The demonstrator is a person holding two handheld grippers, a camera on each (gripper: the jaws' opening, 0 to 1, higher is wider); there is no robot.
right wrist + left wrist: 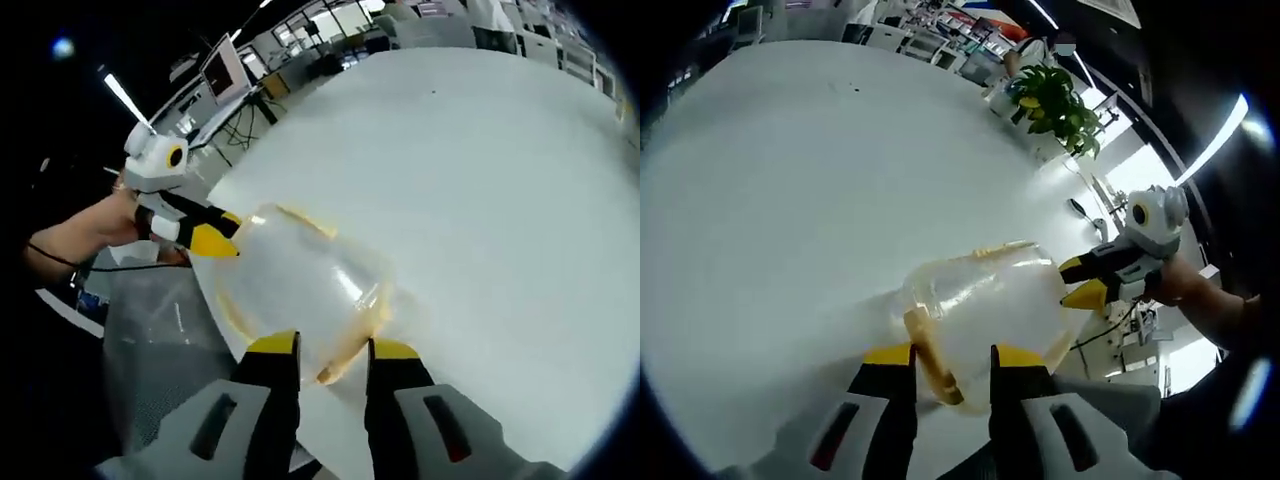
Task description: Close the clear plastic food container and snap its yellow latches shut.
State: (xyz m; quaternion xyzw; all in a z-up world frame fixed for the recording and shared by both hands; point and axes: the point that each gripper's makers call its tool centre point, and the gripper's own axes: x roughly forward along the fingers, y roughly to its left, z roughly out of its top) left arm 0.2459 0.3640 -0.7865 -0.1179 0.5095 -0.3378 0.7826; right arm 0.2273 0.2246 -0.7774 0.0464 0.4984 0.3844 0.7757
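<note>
Left gripper view shows left gripper (pixel 951 360) pinching a yellow latch (pixel 932 356); uneven pressure could slide the container (pixel 985 305) off the table (pixel 790 200)

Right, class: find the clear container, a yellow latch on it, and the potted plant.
clear container (pixel 985 300): left gripper view, on its see-through lid.
yellow latch (pixel 930 352): left gripper view, on the strip between the jaws.
potted plant (pixel 1055 105): left gripper view, on its green leaves at the table's far edge.
</note>
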